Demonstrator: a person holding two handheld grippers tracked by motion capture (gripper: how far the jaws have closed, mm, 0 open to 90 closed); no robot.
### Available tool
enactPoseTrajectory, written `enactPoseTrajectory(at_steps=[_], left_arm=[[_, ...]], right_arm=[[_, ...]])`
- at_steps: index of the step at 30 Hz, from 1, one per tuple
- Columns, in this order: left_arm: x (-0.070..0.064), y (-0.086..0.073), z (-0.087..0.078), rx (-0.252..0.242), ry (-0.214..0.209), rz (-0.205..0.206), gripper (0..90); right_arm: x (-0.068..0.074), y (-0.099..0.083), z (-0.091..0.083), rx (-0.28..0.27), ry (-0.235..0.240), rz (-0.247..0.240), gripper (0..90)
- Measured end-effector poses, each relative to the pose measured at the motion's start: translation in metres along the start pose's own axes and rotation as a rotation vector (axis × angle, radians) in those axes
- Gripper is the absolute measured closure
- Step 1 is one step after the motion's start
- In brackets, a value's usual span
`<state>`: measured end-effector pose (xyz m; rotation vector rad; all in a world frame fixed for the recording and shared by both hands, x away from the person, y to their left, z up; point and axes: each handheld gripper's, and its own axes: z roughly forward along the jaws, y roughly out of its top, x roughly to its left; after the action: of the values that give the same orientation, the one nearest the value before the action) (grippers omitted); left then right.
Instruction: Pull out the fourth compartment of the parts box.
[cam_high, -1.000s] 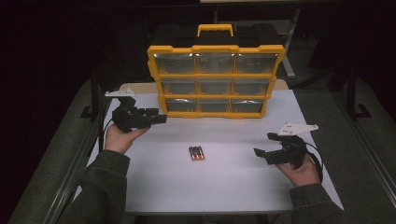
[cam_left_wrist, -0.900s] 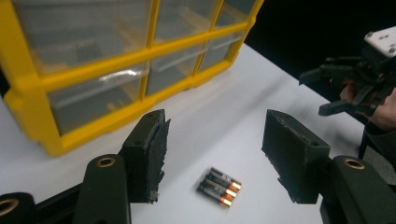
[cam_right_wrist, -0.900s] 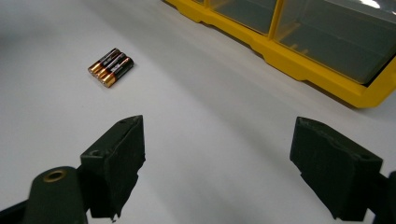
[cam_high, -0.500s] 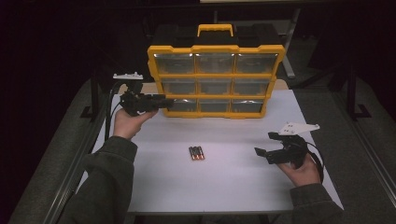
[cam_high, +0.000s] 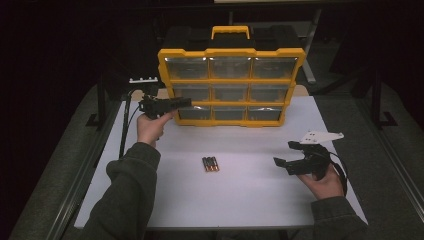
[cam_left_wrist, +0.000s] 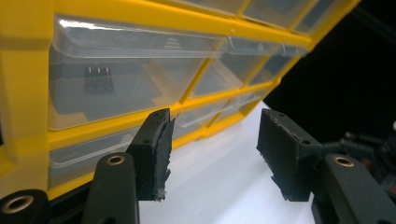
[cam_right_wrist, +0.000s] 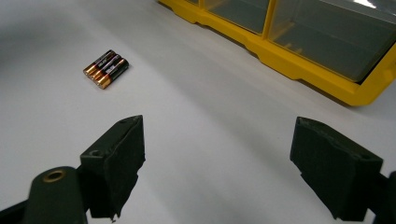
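A white table (cam_high: 240, 200) carries a yellow drawer organizer (cam_high: 231, 85), standing upright at the far edge. Three AA batteries (cam_high: 210, 164) lie side by side, touching, near the table's middle, well apart from the organizer.

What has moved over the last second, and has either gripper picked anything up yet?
The left gripper has travelled forward and to the right, from open table up to the lower-left drawers of the yellow organizer. Its jaws are open and hold nothing. The right gripper has stayed where it was at the right of the table, open and empty. The three batteries still lie untouched at the table's middle.
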<state>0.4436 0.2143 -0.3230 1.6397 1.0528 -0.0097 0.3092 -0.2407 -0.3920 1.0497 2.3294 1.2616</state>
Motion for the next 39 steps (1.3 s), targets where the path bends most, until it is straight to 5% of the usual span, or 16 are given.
enactPoseTrajectory(at_steps=[11, 20, 39], left_arm=[[0.011, -0.004, 0.018, -0.122, -0.009, -0.144, 50.1], [0.015, -0.002, 0.022, -0.216, -0.001, -0.211, 57.3], [0.02, -0.004, 0.028, -0.269, -0.014, -0.291, 70.1]], right_arm=[[-0.001, 0.0, -0.002, -0.008, 0.001, 0.0, 17.2], [0.0, 0.0, -0.001, -0.007, 0.001, -0.002, 17.2], [-0.002, 0.0, -0.003, -0.018, 0.006, 0.001, 17.8]])
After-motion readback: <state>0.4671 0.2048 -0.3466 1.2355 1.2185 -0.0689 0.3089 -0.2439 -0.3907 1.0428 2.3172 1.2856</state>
